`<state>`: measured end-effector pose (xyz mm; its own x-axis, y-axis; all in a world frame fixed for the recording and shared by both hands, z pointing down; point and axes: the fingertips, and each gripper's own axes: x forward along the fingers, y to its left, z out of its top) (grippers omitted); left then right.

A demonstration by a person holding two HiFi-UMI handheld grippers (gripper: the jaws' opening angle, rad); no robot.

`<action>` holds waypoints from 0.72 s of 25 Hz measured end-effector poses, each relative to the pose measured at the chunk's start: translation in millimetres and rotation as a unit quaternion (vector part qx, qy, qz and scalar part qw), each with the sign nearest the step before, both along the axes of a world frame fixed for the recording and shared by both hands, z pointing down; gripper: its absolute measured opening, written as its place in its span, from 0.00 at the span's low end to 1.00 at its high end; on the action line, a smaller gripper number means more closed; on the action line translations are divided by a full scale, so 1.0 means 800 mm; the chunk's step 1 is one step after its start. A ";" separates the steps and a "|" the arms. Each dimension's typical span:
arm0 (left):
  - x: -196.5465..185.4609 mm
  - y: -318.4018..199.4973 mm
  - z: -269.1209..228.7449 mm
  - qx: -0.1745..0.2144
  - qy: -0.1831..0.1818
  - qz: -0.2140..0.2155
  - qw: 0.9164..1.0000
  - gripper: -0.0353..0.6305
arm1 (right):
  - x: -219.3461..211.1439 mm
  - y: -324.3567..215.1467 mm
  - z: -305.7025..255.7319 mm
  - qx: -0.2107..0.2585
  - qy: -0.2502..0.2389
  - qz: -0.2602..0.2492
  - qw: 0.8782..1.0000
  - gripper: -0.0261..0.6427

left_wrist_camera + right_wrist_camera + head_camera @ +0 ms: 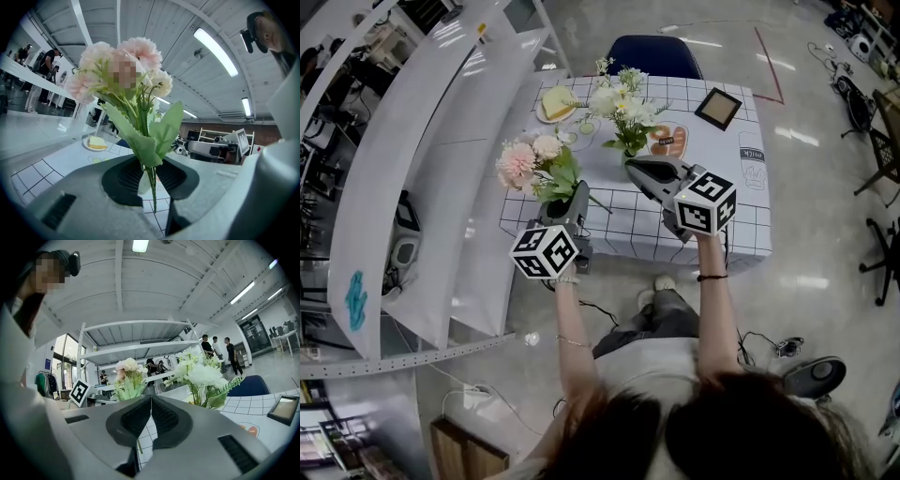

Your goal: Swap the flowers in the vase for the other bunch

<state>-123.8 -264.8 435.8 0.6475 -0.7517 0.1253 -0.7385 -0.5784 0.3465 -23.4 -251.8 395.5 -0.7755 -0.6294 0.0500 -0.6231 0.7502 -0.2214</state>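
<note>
White bunch [621,101] in vase [629,157]; left tongs [577,193]: pink bunch [530,159].

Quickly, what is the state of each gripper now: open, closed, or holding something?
Left gripper: closed on the stems of the pink bunch.
Right gripper: closed, jaws together, nothing between them.

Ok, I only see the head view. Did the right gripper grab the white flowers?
Observer: No. In the right gripper view the fingers of the right gripper are pressed together with nothing between them; the white flowers stand beyond, to their right.
Operator: And the pink ones?
Observer: The left gripper view shows the fingers of the left gripper shut on the green stems of the pink flowers, with the stem ends sticking out below.
</note>
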 end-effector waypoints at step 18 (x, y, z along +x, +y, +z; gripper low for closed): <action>-0.009 -0.006 -0.004 0.010 -0.004 0.000 1.000 0.17 | -0.002 -0.007 0.002 0.006 -0.006 0.005 1.000 0.05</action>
<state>-130.8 -270.0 432.6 0.6458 -0.7547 0.1158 -0.7420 -0.5846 0.3281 -25.1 -257.6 397.5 -0.7694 -0.6379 0.0331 -0.6282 0.7463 -0.2199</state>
